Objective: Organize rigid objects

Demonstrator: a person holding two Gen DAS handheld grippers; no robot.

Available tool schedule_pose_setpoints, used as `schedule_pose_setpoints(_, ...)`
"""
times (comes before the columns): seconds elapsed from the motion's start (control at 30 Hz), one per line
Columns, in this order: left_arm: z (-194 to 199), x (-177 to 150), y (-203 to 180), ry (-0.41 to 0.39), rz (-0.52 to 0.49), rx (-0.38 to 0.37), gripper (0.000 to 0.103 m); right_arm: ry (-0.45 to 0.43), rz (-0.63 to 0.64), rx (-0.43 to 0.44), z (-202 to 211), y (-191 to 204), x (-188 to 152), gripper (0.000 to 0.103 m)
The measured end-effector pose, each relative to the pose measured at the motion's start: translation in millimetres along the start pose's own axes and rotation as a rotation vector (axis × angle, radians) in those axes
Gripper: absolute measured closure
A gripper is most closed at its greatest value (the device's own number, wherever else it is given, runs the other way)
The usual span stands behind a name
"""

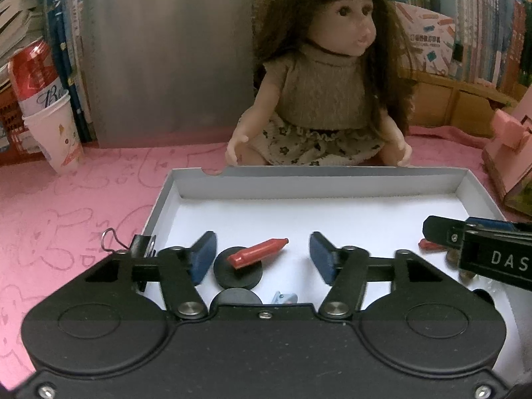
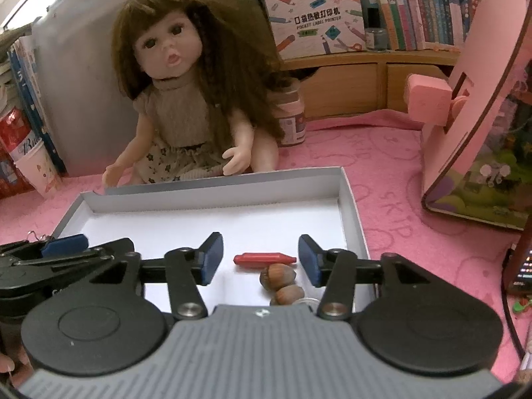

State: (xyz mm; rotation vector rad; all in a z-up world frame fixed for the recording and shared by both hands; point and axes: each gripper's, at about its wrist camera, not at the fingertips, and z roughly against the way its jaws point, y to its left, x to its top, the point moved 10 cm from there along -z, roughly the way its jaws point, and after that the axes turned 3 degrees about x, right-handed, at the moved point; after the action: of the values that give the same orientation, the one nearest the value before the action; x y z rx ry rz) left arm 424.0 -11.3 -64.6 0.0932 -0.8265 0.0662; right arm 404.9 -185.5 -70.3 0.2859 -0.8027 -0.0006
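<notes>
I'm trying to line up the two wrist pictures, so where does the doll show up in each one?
Left wrist: the doll sits top centre-right, just behind the far wall of the white box.
Right wrist: the doll sits upper left of centre, behind that same far wall.
Shared landmark: the paper cup holding a red can, at the left edge in both views.

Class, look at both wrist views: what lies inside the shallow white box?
Inside the white box: a red crayon lying on a black disc, a second red crayon, two hazelnuts. The left gripper body partly covers another disc and a small blue item.
</notes>
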Motion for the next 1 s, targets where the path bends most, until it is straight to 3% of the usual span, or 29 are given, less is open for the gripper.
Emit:
schedule_pose_setpoints(0.17,12.7,2.0,2.2,-0.014,0.011,-0.027,0.025,-0.023,-0.017,0.004,11.1,-0.3,3.8,0.027)
schedule_pose_setpoints(0.27,24.0,3.5,1.1,-0.037,-0.002,-0.049,0.021,-0.041,-0.004,0.0,20.0,2.2,5.7,0.022)
schedule_pose_setpoints(0.53,48.3,-1.3,2.4,-0.06,-0.036,-0.04,0.019,-0.094,0.054,-0.029,45.0,12.1,5.8,0.011)
schedule_pose_setpoints(1.0,105.3,-25.8,7.0,-0.1,-0.049,-0.101,0.017,-0.151,0.066,-0.013,94.3,23.4,-11.9,0.0)
